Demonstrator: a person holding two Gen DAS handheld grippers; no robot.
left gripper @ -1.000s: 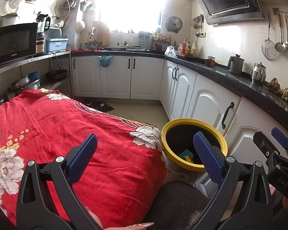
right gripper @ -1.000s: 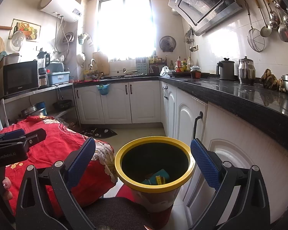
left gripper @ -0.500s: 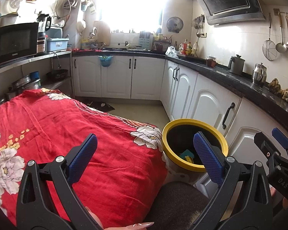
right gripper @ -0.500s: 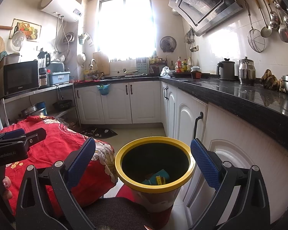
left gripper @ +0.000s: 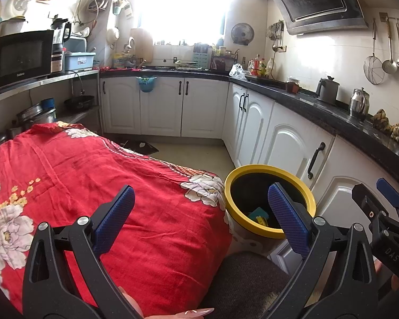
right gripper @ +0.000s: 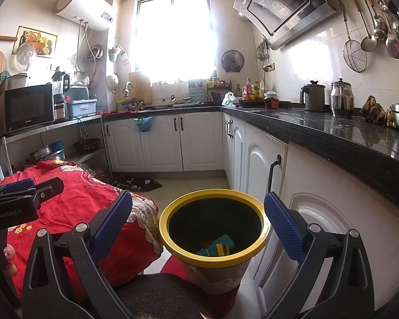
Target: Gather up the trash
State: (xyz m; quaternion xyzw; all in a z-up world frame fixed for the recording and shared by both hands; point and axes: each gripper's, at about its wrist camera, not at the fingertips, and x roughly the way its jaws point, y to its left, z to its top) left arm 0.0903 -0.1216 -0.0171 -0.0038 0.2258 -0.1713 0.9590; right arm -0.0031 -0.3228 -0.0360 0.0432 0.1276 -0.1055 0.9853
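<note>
A yellow-rimmed trash bin (right gripper: 212, 263) stands on the floor between the red-clothed table and the white cabinets, with teal and yellow wrappers (right gripper: 216, 247) at its bottom. My right gripper (right gripper: 198, 228) hangs open just above and in front of the bin, nothing between its blue pads. My left gripper (left gripper: 200, 219) is open too, over the table's right corner, with the bin (left gripper: 268, 234) behind its right finger. The wrappers (left gripper: 258, 215) show inside. Each gripper appears at the edge of the other's view.
A table under a red floral cloth (left gripper: 79, 186) fills the left. White cabinets (right gripper: 314, 199) under a black counter (right gripper: 332, 133) run along the right and back. A dark seat cushion (left gripper: 247, 284) lies just below the grippers. Tiled floor (left gripper: 194, 154) stretches beyond the bin.
</note>
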